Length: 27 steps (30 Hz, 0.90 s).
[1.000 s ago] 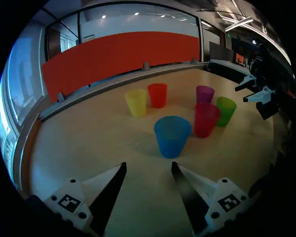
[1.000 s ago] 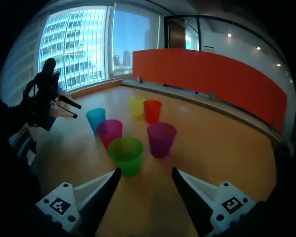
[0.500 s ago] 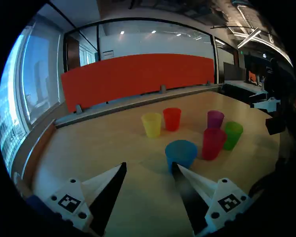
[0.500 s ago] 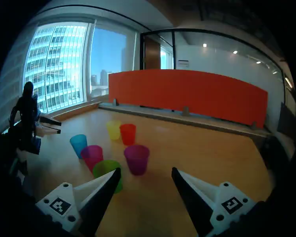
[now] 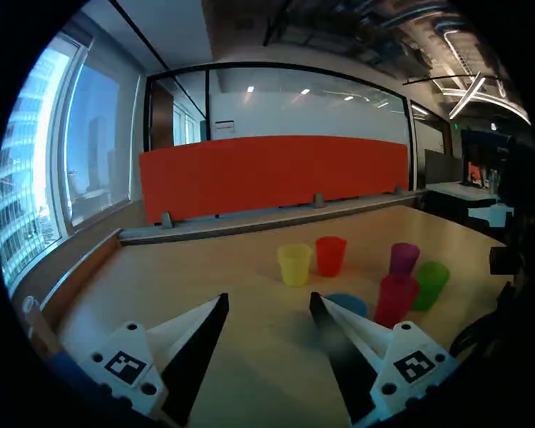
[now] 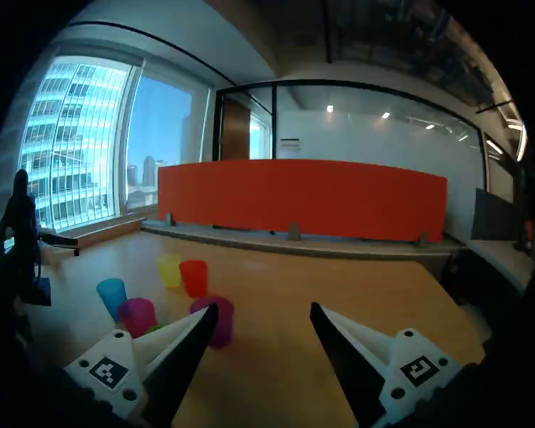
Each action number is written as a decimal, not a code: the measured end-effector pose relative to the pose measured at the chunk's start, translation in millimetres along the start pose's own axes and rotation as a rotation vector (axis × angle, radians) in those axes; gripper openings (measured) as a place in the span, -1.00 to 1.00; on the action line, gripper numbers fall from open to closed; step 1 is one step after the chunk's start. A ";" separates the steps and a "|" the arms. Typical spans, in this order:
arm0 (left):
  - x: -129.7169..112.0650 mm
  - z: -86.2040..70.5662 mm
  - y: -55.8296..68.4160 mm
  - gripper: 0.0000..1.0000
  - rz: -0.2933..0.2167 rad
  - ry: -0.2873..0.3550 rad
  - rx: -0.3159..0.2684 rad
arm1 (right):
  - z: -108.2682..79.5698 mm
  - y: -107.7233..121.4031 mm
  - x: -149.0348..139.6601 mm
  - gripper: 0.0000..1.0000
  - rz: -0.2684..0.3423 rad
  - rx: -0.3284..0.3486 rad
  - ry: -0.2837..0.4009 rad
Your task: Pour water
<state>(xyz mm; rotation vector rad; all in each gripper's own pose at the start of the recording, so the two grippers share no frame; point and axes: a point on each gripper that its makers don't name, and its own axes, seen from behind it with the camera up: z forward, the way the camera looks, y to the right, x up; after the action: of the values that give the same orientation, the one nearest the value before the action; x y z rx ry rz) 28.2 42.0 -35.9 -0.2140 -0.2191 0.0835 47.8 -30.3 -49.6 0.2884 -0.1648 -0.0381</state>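
The left gripper [image 5: 267, 297] and right gripper [image 6: 262, 307] held jaws open, empty. Pouring well probably meant straddling the blue cup [image 5: 349, 303], lower right of centre, squarely before closing.

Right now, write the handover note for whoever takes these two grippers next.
Open and empty: left gripper, right gripper.
Six translucent plastic cups stand upright, clustered on the light wooden table: yellow cup, red cup, purple cup, green cup, pink cup, blue cup.
Done: nothing grasped, nothing poured.
Left: grasp a cup, pour. Which cups hold water cannot be told.
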 end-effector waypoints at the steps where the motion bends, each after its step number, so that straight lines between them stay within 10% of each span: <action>1: 1.9 0.3 -1.0 0.68 -0.005 0.009 0.010 | 0.6 1.4 2.3 0.99 0.001 -0.013 0.010; 27: 52.6 -2.7 -30.8 0.68 -0.100 0.199 0.173 | 1.3 29.6 44.8 0.99 0.015 -0.280 0.214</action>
<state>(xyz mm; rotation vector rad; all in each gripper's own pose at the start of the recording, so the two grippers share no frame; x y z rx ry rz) 81.8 16.9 -20.9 -0.0377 -0.0238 -0.0187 92.2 -5.0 -32.9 0.0105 0.0519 -0.0153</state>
